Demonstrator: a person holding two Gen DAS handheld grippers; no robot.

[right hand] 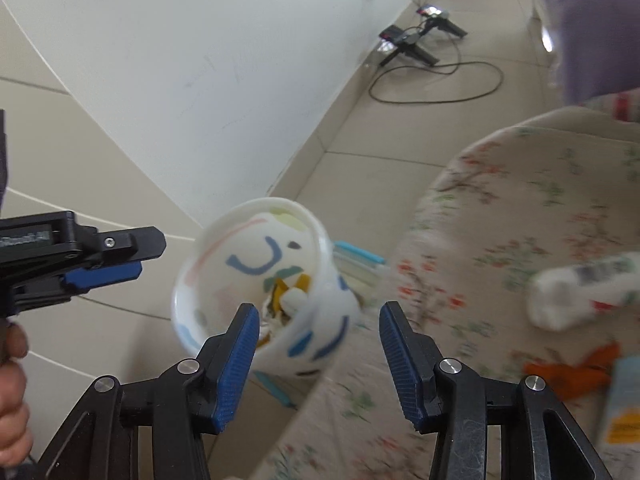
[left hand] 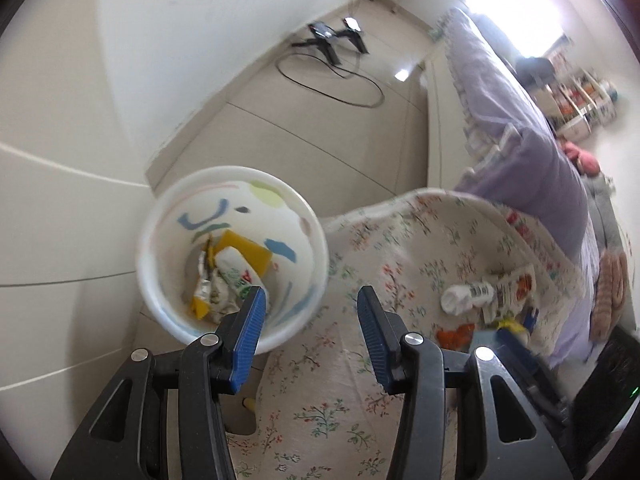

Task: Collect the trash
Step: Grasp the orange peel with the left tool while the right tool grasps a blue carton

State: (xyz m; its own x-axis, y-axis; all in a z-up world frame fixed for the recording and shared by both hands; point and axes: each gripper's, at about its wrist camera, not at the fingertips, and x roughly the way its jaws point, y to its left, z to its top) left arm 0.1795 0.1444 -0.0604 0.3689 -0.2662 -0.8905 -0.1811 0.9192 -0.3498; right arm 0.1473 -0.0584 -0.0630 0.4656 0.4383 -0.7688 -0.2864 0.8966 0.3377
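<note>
A white paper cup painted with blue, green and pink strokes (left hand: 232, 256) stands at the edge of a round table covered in a cream floral cloth (left hand: 400, 248), at about nine o'clock from the table's middle in the left wrist view. Inside it lie crumpled wrappers, a yellow card piece (left hand: 248, 250) and a small white tube with green print (left hand: 236, 270). The left tool (left hand: 312, 320) hangs above the cup's right-hand rim with its blue-padded fingers (left hand: 252, 328) spread apart and nothing between them; one pad sits over the cup's mouth, the other over the cloth. More trash lies on the table at about three o'clock from the cup: a white plastic bottle on its side (left hand: 466, 296), a printed sachet (left hand: 516, 284) just beside it, and an orange scrap (left hand: 452, 336) nearer the camera. In the right wrist view the right tool (right hand: 318, 344) also stands open and empty, its pads well apart, with the cup seen between and beyond them. The left tool enters that view at nine o'clock, gripped by a person's hand (right hand: 12, 396) at the lower left edge. The bottle appears blurred at three o'clock. On the tiled floor (left hand: 320, 140) beyond, at twelve o'clock, black cables and small stands lie by the wall.
</note>
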